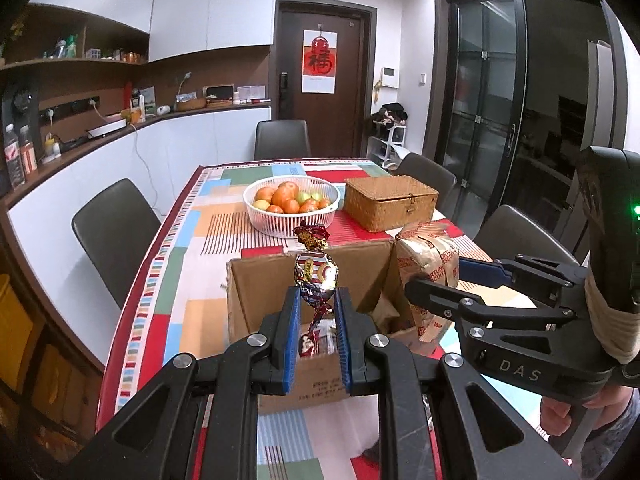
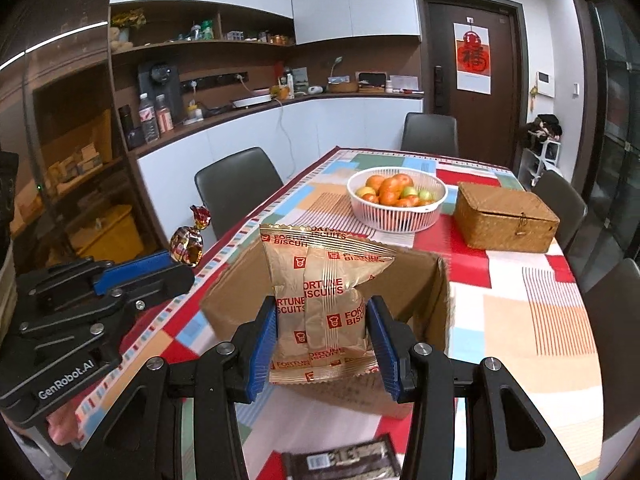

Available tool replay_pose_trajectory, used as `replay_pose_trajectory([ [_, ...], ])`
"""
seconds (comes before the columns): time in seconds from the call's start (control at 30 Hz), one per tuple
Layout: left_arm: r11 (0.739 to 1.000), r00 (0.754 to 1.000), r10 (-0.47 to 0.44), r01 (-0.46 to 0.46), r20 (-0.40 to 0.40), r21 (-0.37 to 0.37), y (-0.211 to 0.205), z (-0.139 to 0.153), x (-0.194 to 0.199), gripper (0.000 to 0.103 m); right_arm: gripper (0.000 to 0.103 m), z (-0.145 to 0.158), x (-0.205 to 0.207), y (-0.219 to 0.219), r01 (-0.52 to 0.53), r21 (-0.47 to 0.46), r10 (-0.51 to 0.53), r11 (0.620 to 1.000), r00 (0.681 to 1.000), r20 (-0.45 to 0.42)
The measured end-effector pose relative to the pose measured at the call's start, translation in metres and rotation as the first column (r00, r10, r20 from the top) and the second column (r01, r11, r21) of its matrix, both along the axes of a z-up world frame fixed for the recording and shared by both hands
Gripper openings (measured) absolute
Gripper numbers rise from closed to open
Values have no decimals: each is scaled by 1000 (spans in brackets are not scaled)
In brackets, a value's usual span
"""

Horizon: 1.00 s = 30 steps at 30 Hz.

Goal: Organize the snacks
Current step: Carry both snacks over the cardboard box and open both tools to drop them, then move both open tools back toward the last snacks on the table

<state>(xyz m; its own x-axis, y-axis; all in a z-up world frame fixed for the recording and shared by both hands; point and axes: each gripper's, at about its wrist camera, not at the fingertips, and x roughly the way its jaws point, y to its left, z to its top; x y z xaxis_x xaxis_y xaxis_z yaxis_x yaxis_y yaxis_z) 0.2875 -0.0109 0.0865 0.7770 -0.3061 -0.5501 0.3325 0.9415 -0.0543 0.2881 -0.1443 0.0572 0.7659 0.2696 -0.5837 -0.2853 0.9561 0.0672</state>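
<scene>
The right gripper [image 2: 322, 340] clamps a gold Fortune Biscuits packet [image 2: 322, 300] upright above an open cardboard box [image 2: 424, 280]. To its left, the left gripper [image 2: 168, 270] holds a foil-wrapped candy [image 2: 187, 242]. Beyond stand a white fruit basket [image 2: 396, 208] and wicker box [image 2: 506, 216].

The bench [image 2: 520, 304] is a long dining surface under a patchwork cloth of red, white, orange, blue and green blocks, edged with a striped border. At the near end an open cardboard box [image 2: 424, 280] stands on it, flaps up. Further along, toward the middle, sits a white slatted plastic basket [image 2: 394, 216] heaped with orange and green fruit. Just beside the basket, on the side toward the glass doors, rests a woven wicker box [image 2: 506, 216] with its lid closed and a small clasp on the front. At the nearest edge lies a dark wrapped bar [image 2: 344, 460], barcode up.
</scene>
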Motion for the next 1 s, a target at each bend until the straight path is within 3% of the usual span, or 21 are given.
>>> replay_pose_trajectory([
  [0.5, 1000, 990, -11, 11, -143, -4, -10, -35, 70, 19, 46, -16, 55, -11, 54, -18, -56, 998, 995, -84],
  [0.53, 1000, 989, -4, 4, -148, -1, -10, -37, 72, 21, 46, -17, 55, -10, 59, -22, -60, 998, 994, -86],
  [0.57, 1000, 988, 8, -7, -155, 5, -10, -38, 74, 33, 46, -18, 57, -10, 67, -28, -69, 997, 994, -87],
  [0.6, 1000, 988, 18, -18, -153, 6, -8, -38, 73, 41, 47, -19, 58, -10, 76, -34, -79, 997, 994, -82],
  [0.67, 1000, 990, 24, -23, -138, 8, -7, -37, 66, 42, 61, -21, 59, -10, 111, -62, -116, 992, 989, -87],
  [0.8, 999, 996, 12, -7, -92, 50, -10, -33, 43, 50, 63, -22, 44, -13, 133, -85, -138, 987, 988, -63],
  [1.0, 999, 996, -38, 40, -79, 18, -16, -27, 2, 56, 63, -20, 7, -19, 130, -97, -136, 987, 990, -48],
])
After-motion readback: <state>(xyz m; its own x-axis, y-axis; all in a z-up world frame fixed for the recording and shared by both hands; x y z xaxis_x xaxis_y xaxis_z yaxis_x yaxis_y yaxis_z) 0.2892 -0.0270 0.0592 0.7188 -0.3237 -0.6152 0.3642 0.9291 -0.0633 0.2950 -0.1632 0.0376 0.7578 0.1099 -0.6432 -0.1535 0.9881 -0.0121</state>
